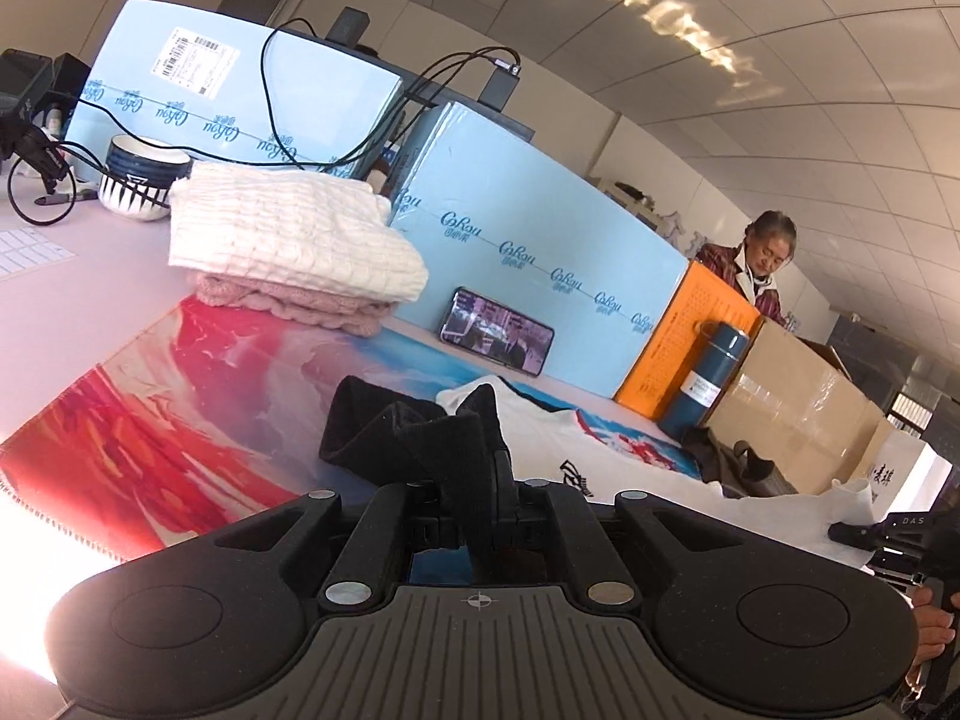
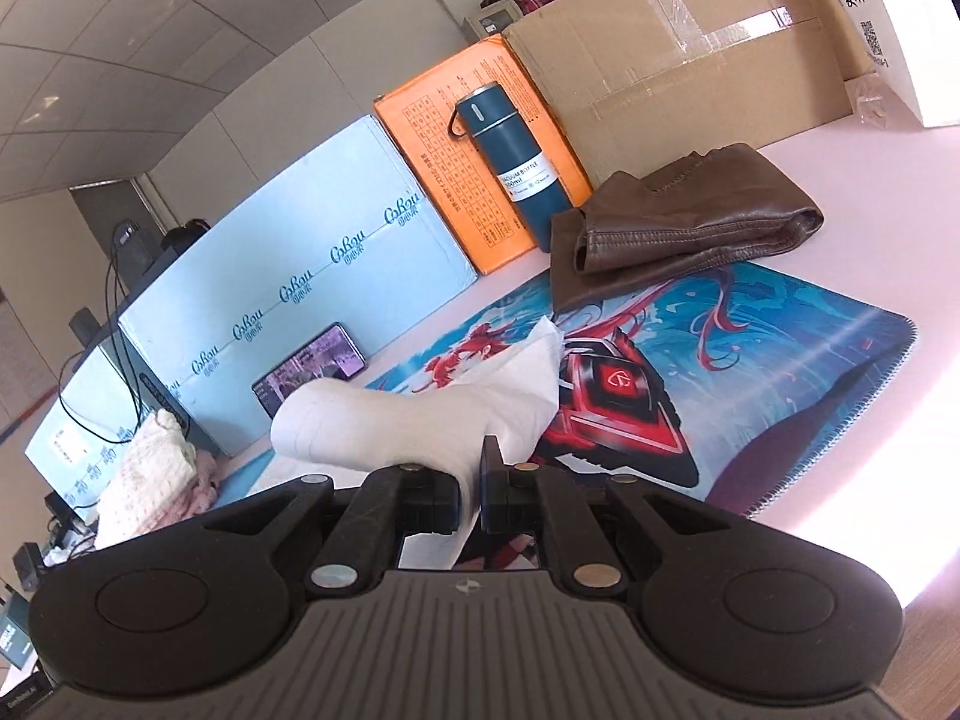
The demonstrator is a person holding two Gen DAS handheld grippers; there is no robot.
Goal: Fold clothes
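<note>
White cotton T-shirt (image 1: pixel 630 468) lying across the printed desk mat (image 1: pixel 150 420), black-trimmed edge lifted off the mat, probably for carrying a fold over. Left gripper (image 1: pixel 465 450) pinching that black trim, jaws nearly together. Right gripper (image 2: pixel 480 474) pressing tight on a white corner, above the mat's right half.

Two low wrist views, shared mat (image 1: pixel 150 420)

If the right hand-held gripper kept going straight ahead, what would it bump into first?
Probably the picture mat just ahead, since the right hand-held gripper tilts downward while shut on white cloth. Farther along sit the brown leather garment and teal vacuum bottle. Depth is unclear.
</note>
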